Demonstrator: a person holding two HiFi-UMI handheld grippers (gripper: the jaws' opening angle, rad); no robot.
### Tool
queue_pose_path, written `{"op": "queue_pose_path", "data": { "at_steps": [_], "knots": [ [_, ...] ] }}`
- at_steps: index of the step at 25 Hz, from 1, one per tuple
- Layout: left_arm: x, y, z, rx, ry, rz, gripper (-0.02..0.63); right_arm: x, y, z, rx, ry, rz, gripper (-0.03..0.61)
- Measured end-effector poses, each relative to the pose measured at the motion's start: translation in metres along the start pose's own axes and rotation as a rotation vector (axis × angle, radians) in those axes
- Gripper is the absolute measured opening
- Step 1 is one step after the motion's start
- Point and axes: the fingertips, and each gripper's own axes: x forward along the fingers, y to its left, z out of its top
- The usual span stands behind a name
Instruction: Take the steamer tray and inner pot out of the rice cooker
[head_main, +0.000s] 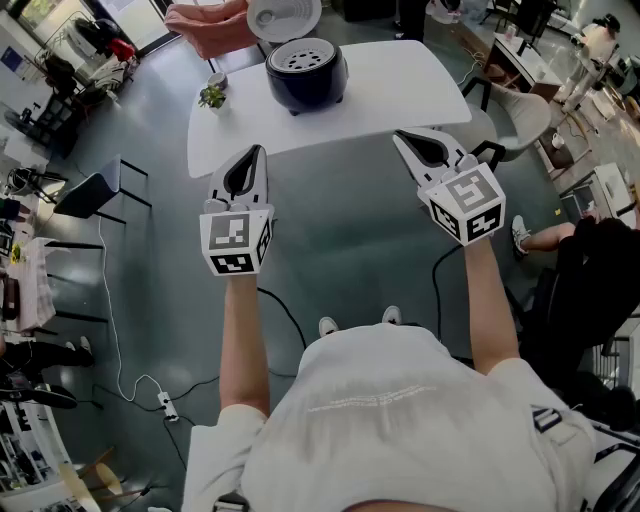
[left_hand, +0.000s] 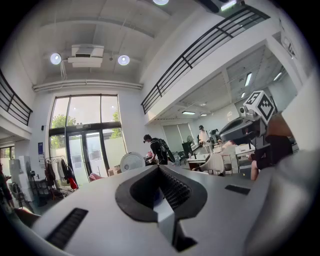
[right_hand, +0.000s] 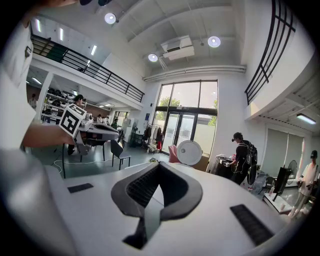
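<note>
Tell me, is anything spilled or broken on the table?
Nothing stands out. The cooker sits upright on the table, lid up, a small plant beside it; no spill shows.

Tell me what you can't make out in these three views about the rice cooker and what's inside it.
- Inner pot: head view, covered by the steamer tray sitting in the rice cooker.
- Body of the cooker: both gripper views, mostly blocked by the shut left tool and right tool; only its raised lid shows clearly.
- Any handles on the tray: head view, too small to tell.
</note>
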Motion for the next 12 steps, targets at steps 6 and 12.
{"op": "queue_pose_path", "data": {
  "at_steps": [6,12],
  "knots": [
    [0.018,-0.009,0.001,-0.021,0.014,-0.015,0.014,-0.002,-0.020,-0.006,0.010,0.001,-0.010,0.023],
    [0.026,-0.012,-0.010,-0.030,0.052,-0.011,0.015,0.002,-0.029,-0.009,0.044,-0.010,-0.001,0.023]
  ]
}}
